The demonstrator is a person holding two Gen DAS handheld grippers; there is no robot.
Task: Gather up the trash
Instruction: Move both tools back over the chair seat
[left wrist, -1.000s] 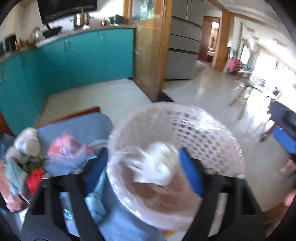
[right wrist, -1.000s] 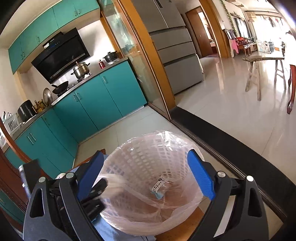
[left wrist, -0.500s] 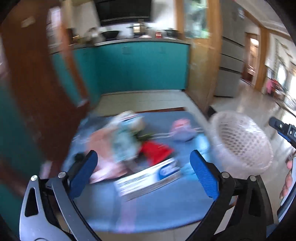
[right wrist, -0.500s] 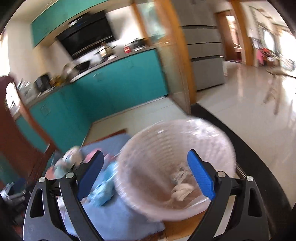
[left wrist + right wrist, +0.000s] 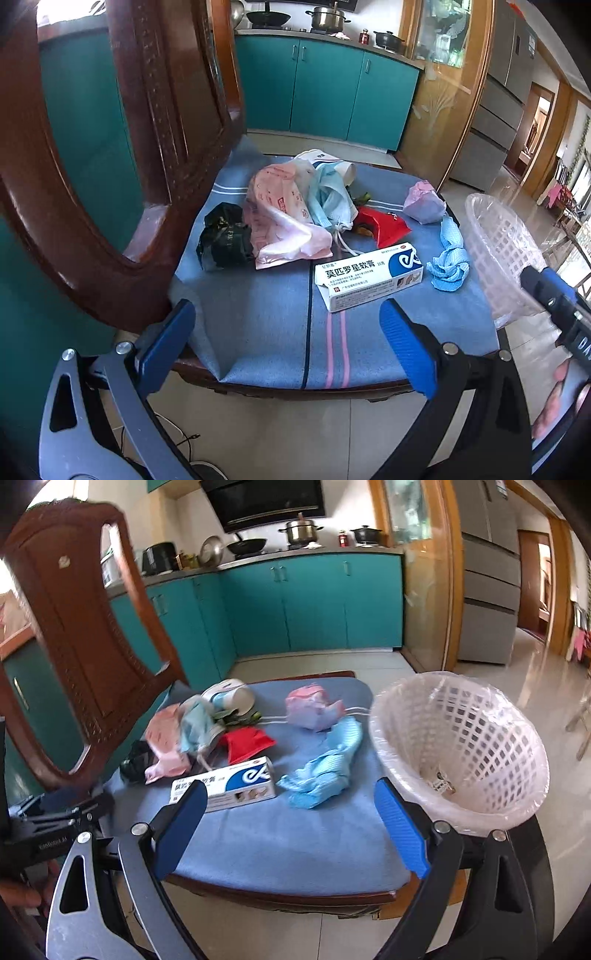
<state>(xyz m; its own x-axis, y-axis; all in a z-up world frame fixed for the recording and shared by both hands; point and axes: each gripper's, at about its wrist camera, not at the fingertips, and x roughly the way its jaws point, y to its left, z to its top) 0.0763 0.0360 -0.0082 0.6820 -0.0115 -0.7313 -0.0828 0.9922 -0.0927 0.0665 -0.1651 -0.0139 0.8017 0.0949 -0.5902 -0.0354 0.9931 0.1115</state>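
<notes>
Trash lies on a blue seat cushion [image 5: 266,332] [image 5: 295,830]: a white and blue ointment box [image 5: 369,277] [image 5: 225,784], a light blue cloth [image 5: 448,262] [image 5: 325,768], a pink plastic bag [image 5: 284,218] [image 5: 164,742], a red wrapper [image 5: 380,227] [image 5: 245,740], a pink wad [image 5: 424,203] [image 5: 312,705], a black bag [image 5: 221,240] and a white cup [image 5: 232,698]. A lined white mesh basket [image 5: 495,251] [image 5: 461,746] stands at the cushion's right edge, with a few scraps inside. My left gripper [image 5: 288,347] and right gripper [image 5: 291,830] are open and empty, in front of the cushion's near edge.
The cushion sits on a wooden chair whose carved back [image 5: 147,155] [image 5: 81,646] rises at the left. Teal kitchen cabinets [image 5: 325,88] stand behind, with tiled floor [image 5: 325,664] around. The right gripper shows at the left wrist view's right edge [image 5: 561,306].
Both grippers have pulled back from over the basket and swung left to face the cushion. The left gripper dropped a white scrap into the basket and is open now.
</notes>
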